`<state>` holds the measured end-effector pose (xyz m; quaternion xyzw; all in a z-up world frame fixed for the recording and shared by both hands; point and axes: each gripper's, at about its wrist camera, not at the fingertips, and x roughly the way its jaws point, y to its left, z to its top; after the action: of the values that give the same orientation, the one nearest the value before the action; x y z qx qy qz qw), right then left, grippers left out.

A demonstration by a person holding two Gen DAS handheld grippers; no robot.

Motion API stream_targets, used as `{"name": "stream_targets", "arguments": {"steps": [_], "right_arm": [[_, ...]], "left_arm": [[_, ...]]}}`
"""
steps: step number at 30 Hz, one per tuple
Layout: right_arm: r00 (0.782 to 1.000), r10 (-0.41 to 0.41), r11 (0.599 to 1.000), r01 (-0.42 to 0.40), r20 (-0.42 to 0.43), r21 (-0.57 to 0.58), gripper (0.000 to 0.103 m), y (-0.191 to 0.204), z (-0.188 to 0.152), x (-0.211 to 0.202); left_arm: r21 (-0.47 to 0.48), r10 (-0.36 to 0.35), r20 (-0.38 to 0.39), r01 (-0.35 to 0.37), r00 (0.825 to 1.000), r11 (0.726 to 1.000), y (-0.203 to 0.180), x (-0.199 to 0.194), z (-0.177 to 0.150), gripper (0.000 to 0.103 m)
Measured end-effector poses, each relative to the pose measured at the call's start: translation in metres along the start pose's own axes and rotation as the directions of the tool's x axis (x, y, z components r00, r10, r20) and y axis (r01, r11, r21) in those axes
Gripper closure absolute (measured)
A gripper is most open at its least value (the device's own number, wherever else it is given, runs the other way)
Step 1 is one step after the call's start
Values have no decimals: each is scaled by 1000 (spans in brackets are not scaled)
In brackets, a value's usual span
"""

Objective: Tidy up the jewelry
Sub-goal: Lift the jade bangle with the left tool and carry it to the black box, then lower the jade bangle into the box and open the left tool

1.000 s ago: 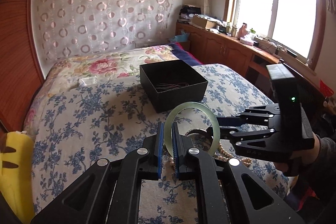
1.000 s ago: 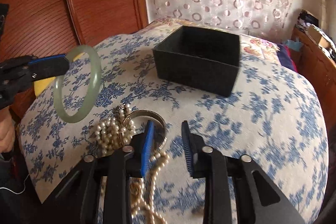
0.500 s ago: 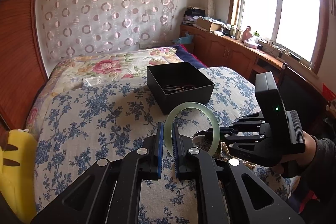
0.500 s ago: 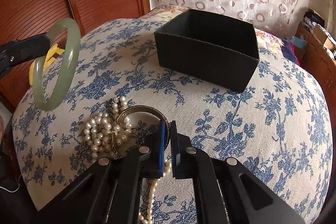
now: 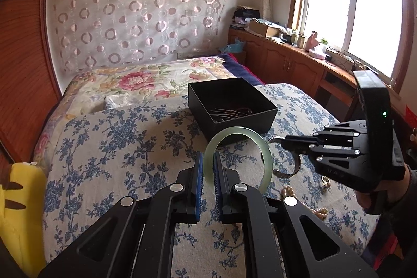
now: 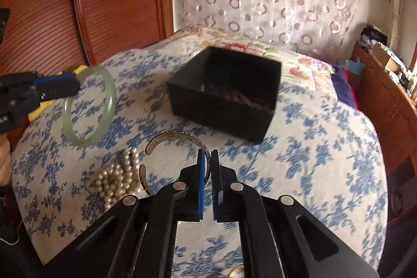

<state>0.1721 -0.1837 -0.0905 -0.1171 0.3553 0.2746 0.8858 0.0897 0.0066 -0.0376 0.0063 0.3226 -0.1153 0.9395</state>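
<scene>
My left gripper [image 5: 207, 168] is shut on a pale green jade bangle [image 5: 265, 160], holding it upright above the bedspread; the same bangle [image 6: 90, 106] shows at the left of the right wrist view. My right gripper [image 6: 208, 159] is shut on a silver cuff bracelet [image 6: 172, 136], lifted off the bed above a heap of pearl necklace [image 6: 117, 176]. From the left wrist view the cuff [image 5: 292, 171] hangs at the right gripper's tips [image 5: 285, 140]. A black open box [image 5: 232, 106] with thin metal pieces inside stands farther up the bed.
A blue-flowered bedspread [image 5: 117, 147] covers the bed. A small gold ring [image 5: 325, 180] lies beside the pearls [image 5: 288, 192]. A yellow plush toy [image 5: 18, 212] sits at the left edge. A wooden headboard stands to the left and low cabinets under the window to the right.
The right gripper's jaws came together on the silver cuff and raised it off the bedspread. The left gripper kept the green bangle in about the same place.
</scene>
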Motion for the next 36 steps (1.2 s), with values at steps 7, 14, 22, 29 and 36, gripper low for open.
{"name": "stream_targets", "arguments": {"steps": [7,14,22,29,36], "right_arm": [[999,-39,999,40,30,-15,98,-17,19,-4],[995,-70,997,71,67,-15,98,-40,42,0],[995,-68,997,70,76,-14,98,-60,75,25],[997,-66,997,67,38,-34,97,-64,76,55],[998,-57,997,58,39,-40,95,-65,72,60]], "left_arm": [[5,-4,2,4,1000,1000,-2,11,9,96],[8,-8,-4,8,1000,1000,-3,27,19,96],[16,-3,4,3,1000,1000,-3,41,42,96],[13,5,-5,-5,1000,1000,1,61,58,96],[18,0,-14,1,1000,1000,-1,84,72,96]]}}
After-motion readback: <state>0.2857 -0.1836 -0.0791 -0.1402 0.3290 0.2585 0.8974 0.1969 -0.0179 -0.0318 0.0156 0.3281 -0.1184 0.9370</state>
